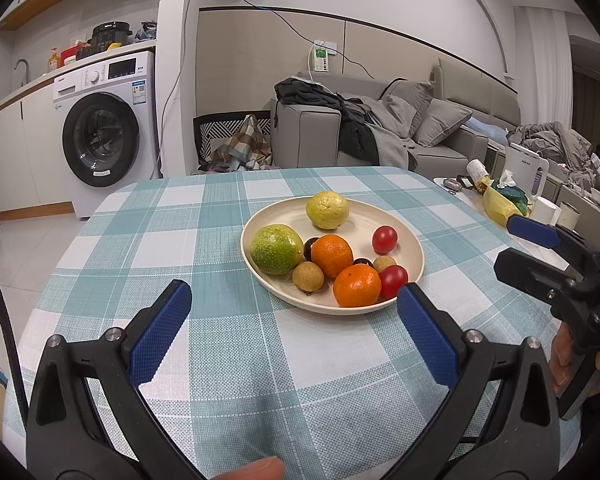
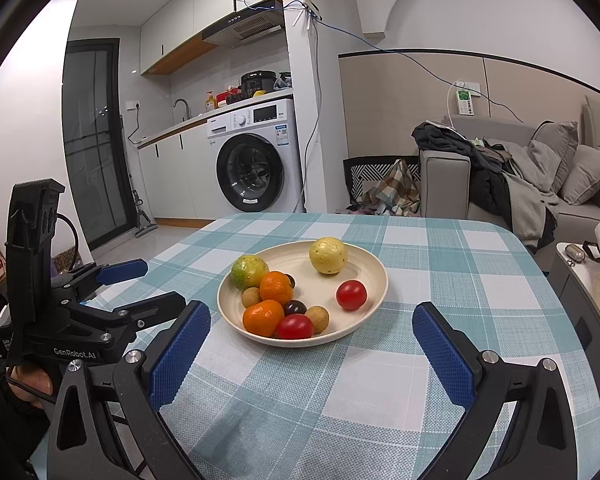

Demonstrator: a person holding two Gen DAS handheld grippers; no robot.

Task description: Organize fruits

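A cream plate [image 1: 410, 246] [image 2: 370, 268] sits mid-table on a teal checked cloth. It holds a yellow fruit [image 1: 327, 210] [image 2: 328, 255], a green fruit [image 1: 276, 249] [image 2: 249, 271], two oranges [image 1: 332, 255] [image 1: 357, 285] [image 2: 276, 288], two red tomatoes [image 1: 384, 239] [image 2: 351, 295], small brown longans [image 1: 308, 276] and dark fruits. My left gripper [image 1: 294, 304] is open and empty, just short of the plate's near rim. My right gripper [image 2: 312, 330] is open and empty, its fingers either side of the plate's near edge. The right gripper also shows in the left wrist view [image 1: 516, 246].
The table's far edge [image 1: 260, 170] faces a washing machine [image 1: 104, 136] and a grey sofa [image 1: 380, 132]. A side table at the right holds a white kettle [image 1: 526, 168], a yellow bag [image 1: 498, 204] and cups. The left gripper shows at the left of the right wrist view [image 2: 128, 284].
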